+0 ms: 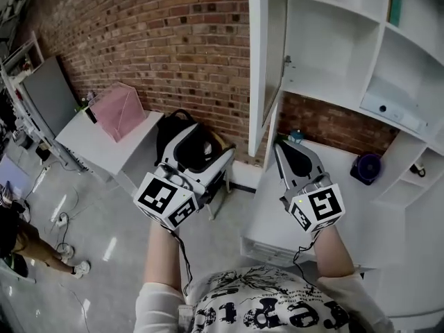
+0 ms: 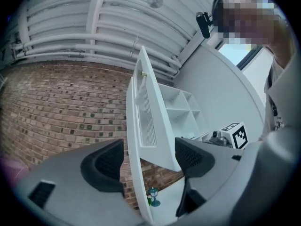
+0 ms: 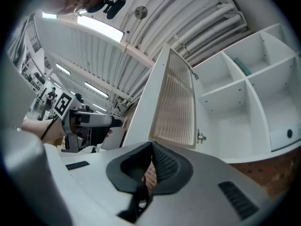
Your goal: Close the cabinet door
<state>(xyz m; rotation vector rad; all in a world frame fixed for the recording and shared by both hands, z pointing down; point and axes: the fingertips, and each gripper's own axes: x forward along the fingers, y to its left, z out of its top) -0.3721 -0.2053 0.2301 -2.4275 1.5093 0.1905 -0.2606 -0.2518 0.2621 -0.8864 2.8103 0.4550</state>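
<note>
The cabinet door (image 1: pixel 258 61) stood open at 12 o'clock in the head view, edge-on, hinged to a white shelved cabinet (image 1: pixel 333 40) on the brick wall (image 1: pixel 159 40). The left hand-held gripper (image 1: pixel 201 144) had its jaws spread on nothing, and its own view showed the door's edge through the gap. The right hand-held gripper (image 1: pixel 281 148), jaws pressed together, pointed near the door's lower corner. A white table (image 1: pixel 333 186) lay at 3 o'clock, a pink box (image 1: pixel 118 109) at 10, and grey floor (image 1: pixel 104 234) at 8.

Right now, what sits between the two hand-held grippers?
The open white cabinet door with a ribbed panel hangs between the left gripper and right gripper, as the head view shows.
</note>
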